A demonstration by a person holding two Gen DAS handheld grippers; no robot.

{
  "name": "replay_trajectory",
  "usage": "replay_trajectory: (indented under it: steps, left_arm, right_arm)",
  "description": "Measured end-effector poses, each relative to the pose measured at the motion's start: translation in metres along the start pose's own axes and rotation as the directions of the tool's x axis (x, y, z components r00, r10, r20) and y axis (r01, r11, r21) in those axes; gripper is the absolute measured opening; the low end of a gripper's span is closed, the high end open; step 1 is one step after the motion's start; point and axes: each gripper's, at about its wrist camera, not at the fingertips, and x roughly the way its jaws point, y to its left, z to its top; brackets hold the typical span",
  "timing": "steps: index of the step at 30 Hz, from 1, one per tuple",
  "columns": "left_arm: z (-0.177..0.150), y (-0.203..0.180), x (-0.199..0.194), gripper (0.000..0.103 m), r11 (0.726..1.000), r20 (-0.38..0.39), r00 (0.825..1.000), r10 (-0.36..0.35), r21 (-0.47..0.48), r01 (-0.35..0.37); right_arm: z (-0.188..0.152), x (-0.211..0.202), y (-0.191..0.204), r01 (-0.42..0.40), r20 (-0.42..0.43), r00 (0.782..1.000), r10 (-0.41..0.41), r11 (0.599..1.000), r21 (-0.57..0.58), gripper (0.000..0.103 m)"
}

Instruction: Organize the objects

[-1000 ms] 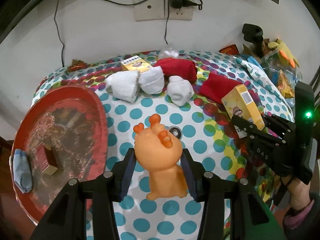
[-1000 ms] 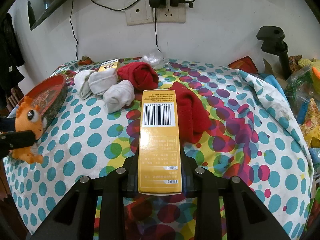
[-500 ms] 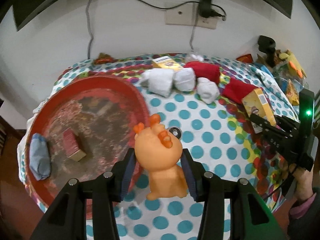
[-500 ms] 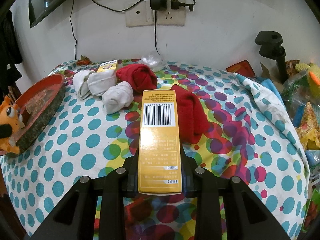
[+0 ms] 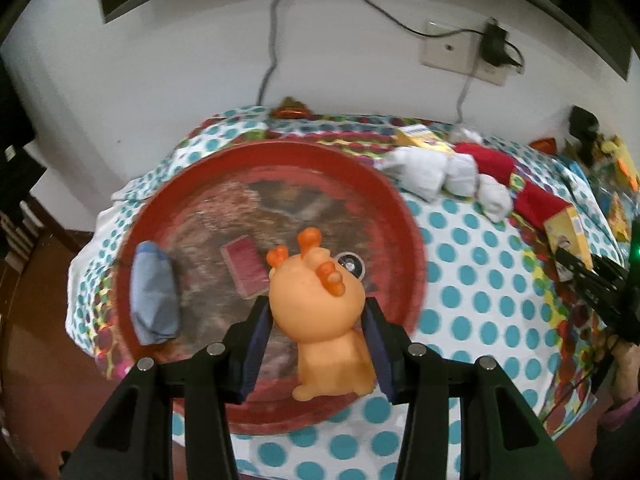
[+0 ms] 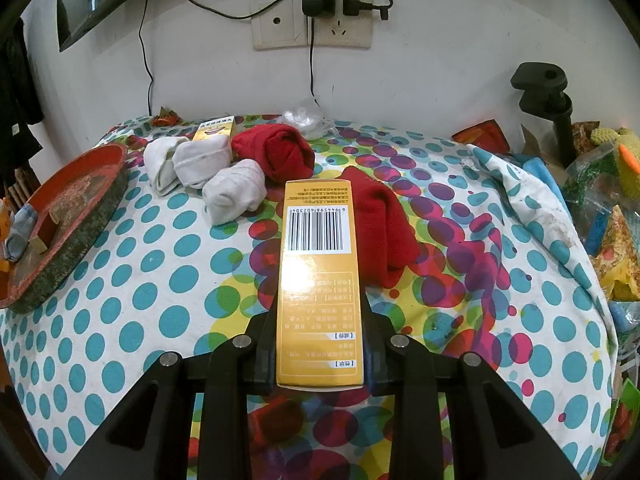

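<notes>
Your left gripper [image 5: 316, 344] is clamped on the soft orange rubber animal toy [image 5: 324, 320] by its flanks and holds it above the near part of the round red tray [image 5: 404, 216], apparently for a drop among the items gathered there: a rolled blue-grey sock [image 5: 154, 292], a small red box [image 5: 245, 266] and a small round metal disc [image 5: 350, 264].

Your right gripper [image 6: 320, 348] grips a long yellow cardboard box [image 6: 320, 276] by its narrow sides, barcode up, above the polka-dot cloth on the counter [image 6: 120, 320].

Beyond, rolled white socks [image 6: 234, 194] and red socks [image 6: 276, 152] remain unsorted.
</notes>
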Motion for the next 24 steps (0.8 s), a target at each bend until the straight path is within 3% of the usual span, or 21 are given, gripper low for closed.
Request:
replay_trajectory:
  steps: [11, 24]
  left_arm:
    - [-0.009, 0.049, 0.009, 0.047, 0.995, -0.029, 0.996, 0.081, -0.061, -0.083]
    - [-0.014, 0.083, 0.027, 0.047, 0.987, -0.069, 0.992, 0.109, -0.109, -0.116]
  right_arm:
    - [0.0, 0.0, 0.002, 0.004, 0.001, 1.0, -0.004, 1.0, -0.002, 0.029]
    - [-0.001, 0.001, 0.004, 0.009, -0.001, 1.0, -0.009, 1.0, -0.005, 0.029]
